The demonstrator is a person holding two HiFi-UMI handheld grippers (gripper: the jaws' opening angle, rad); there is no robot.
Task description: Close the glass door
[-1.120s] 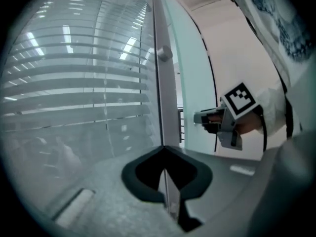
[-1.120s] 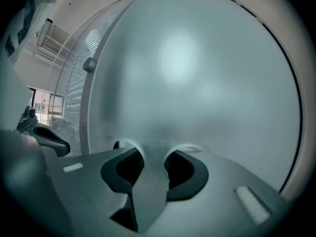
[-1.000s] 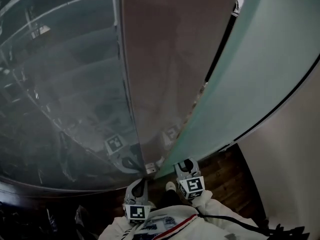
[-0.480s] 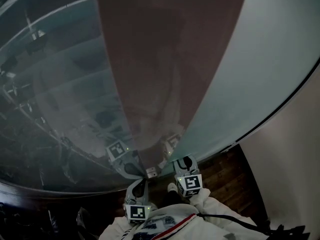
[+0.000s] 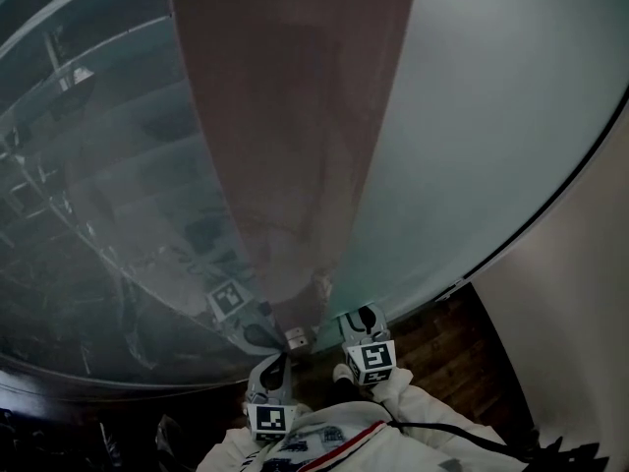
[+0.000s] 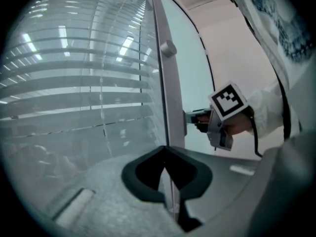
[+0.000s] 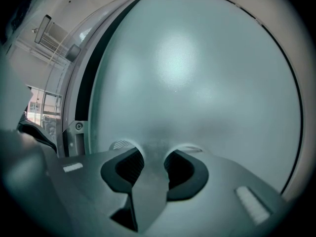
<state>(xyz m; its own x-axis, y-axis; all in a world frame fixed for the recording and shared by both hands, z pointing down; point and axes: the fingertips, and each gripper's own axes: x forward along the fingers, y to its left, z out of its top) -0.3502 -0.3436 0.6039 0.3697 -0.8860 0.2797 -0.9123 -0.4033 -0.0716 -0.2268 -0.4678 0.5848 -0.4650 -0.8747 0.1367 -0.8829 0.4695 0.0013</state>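
Observation:
The frosted glass door [image 5: 491, 116] fills the right gripper view [image 7: 197, 73]. Beside it stands a clear pane [image 5: 98, 165] with blinds behind it [image 6: 89, 83]. A thin metal edge strip [image 6: 172, 107] runs upright between the two. My left gripper [image 5: 273, 364] is low at that edge, and its jaws [image 6: 168, 181] are closed on the strip. My right gripper [image 5: 360, 323] has its tips against the frosted pane. Its jaws [image 7: 153, 162] stand apart with nothing between them. Seen from the left gripper view, the right gripper [image 6: 197, 120] touches the strip's side.
A small metal bracket [image 5: 298, 338] sits at the door's foot. Dark wooden floor [image 5: 442, 342] lies below, and a white wall [image 5: 590, 293] stands to the right. A round knob [image 6: 168, 48] is higher on the strip. The person's white sleeves [image 5: 413, 401] are at the bottom.
The dark gap beside the frosted pane at upper right has closed. The pane has swung leftward across the view. My right gripper has shifted slightly left with it; the left has stayed put.

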